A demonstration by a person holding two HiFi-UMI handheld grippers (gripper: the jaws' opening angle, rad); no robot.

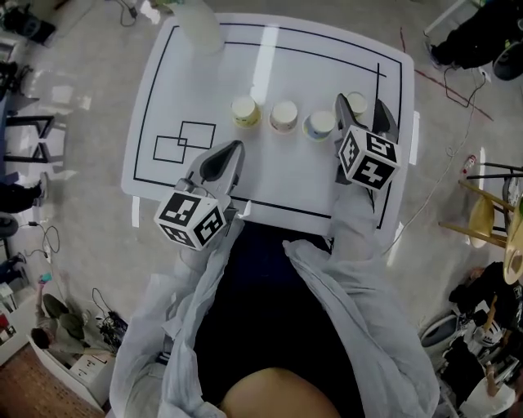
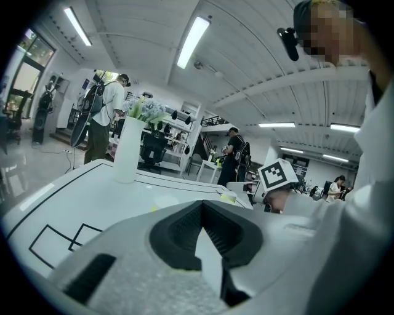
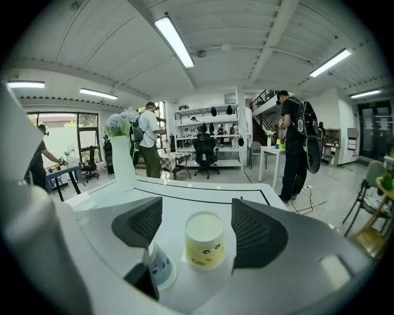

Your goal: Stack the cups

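Four small paper cups stand in a row across the white table (image 1: 163, 98): a yellow one (image 1: 245, 112), a pink one (image 1: 283, 116), a blue one (image 1: 319, 125) and a second yellow one (image 1: 356, 102) at the right end. My right gripper (image 1: 362, 112) is open around that last cup (image 3: 205, 240), and its pads stand clear of the cup's sides. The blue cup (image 3: 159, 266) sits just left of it, partly hidden by the left jaw. My left gripper (image 1: 221, 162) hovers near the table's front edge, short of the row. Its jaws (image 2: 202, 206) meet at the tips, with nothing held.
A tall white vase (image 1: 200, 24) with flowers (image 2: 128, 151) stands at the table's far left corner. Two overlapping black squares (image 1: 184, 140) are drawn at the left of the table. People and office furniture fill the room beyond.
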